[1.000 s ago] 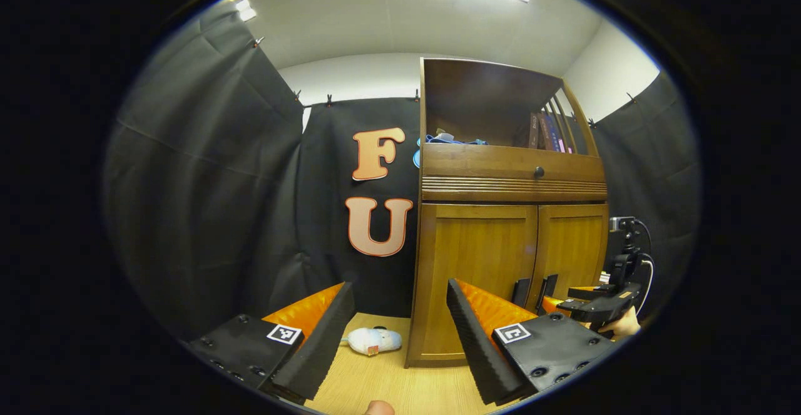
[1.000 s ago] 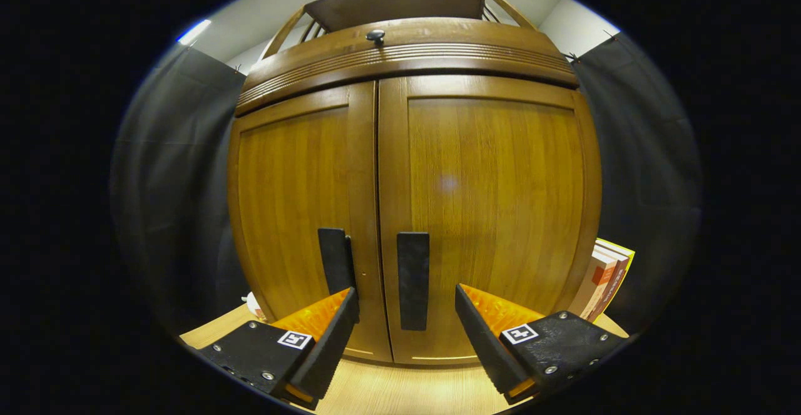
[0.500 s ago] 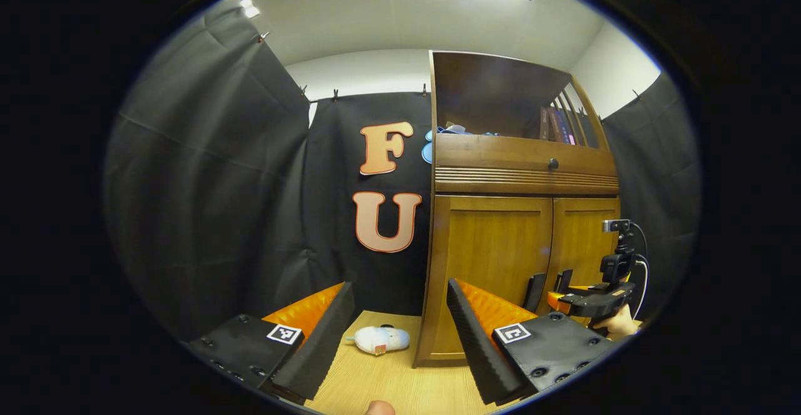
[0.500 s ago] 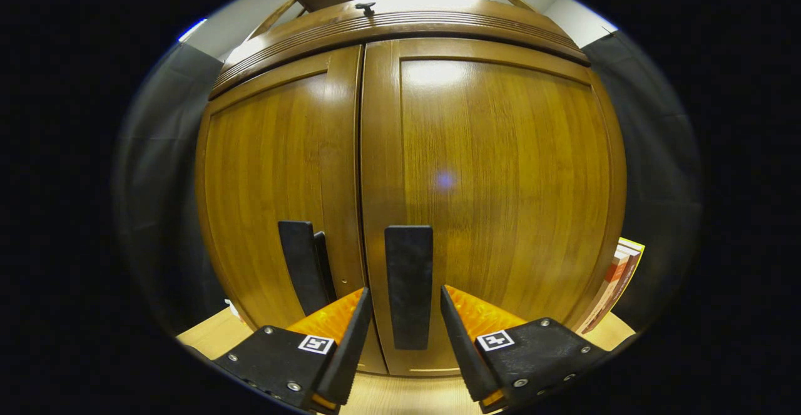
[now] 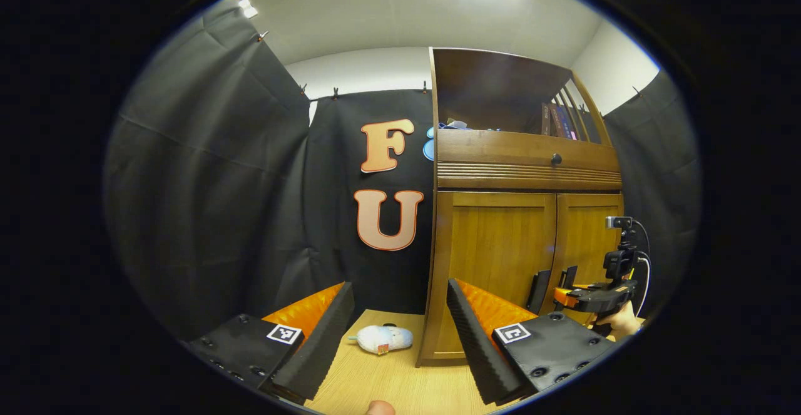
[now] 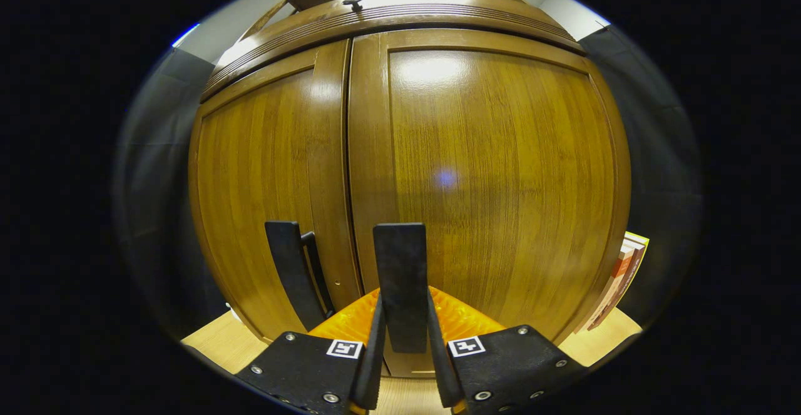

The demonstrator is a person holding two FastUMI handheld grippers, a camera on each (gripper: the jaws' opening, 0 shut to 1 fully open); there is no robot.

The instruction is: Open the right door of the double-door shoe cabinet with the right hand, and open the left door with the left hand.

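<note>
A: Shoe cabinet [image 5: 500, 265] stands on the wooden bench [image 5: 388, 384], its back to the black cloth wall. Both doors are shut.

B: And the right gripper [image 6: 403, 333]?

A: Right at the cabinet front. Its jaws are drawn narrow onto the black handle [image 6: 400, 290] of the right door [image 6: 488, 177], one finger pressing each side. In the left gripper view it shows low at the cabinet's front, with a hand [image 5: 622, 324] under it.

B: The left door [image 6: 269, 196]?

A: Closed too. Its own black handle [image 6: 288, 271] sits just beside the seam, untouched.

B: Where's the left gripper [image 5: 397, 333]?

A: Well back from the cabinet, off its left corner, jaws spread wide and holding nothing.

B: Anything else around the cabinet?

A: A small white plush toy [image 5: 383, 338] lies on the bench just beside the cabinet's left side. Some books [image 6: 616, 280] lean at the cabinet's right side. Above the doors there's a drawer with a dark knob [image 5: 556, 159], and more books [image 5: 560, 121] on the open shelf on top.
</note>
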